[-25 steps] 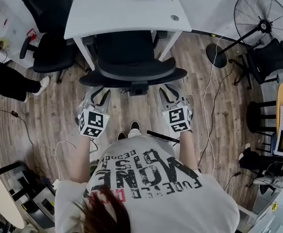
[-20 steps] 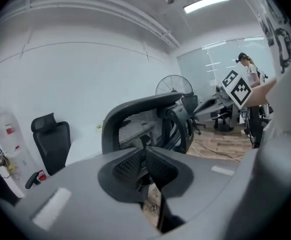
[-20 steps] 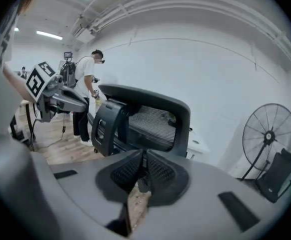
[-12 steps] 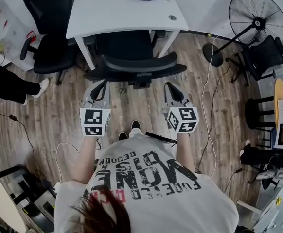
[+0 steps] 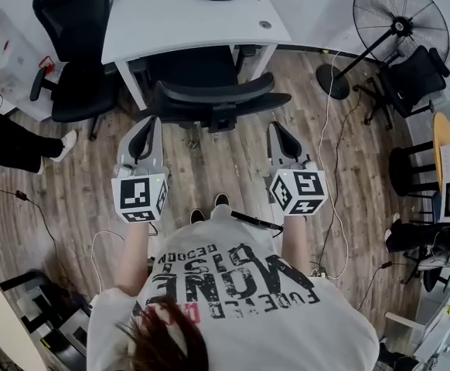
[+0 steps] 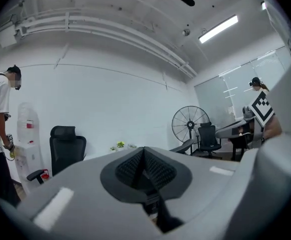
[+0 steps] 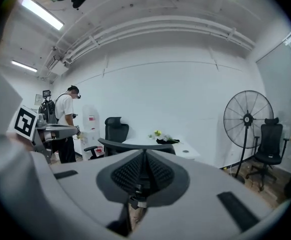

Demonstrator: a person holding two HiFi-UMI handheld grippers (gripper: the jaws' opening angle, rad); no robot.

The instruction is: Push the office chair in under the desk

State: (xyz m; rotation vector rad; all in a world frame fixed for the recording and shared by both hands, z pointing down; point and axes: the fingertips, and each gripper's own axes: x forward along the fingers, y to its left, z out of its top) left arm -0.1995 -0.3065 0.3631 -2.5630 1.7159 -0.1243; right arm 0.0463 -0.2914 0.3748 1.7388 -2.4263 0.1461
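Ahead, office chair (image 5: 209, 97), beyond left hand-held gripper (image 5: 145, 124)

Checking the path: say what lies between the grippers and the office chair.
Head view: only bare wood floor between the left gripper, the right gripper and the chair.

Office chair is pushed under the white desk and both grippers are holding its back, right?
Not quite. The office chair is under the white desk, but the left gripper and right gripper are not holding its back: the head view shows both clear of it, and each gripper view shows jaws shut on nothing.
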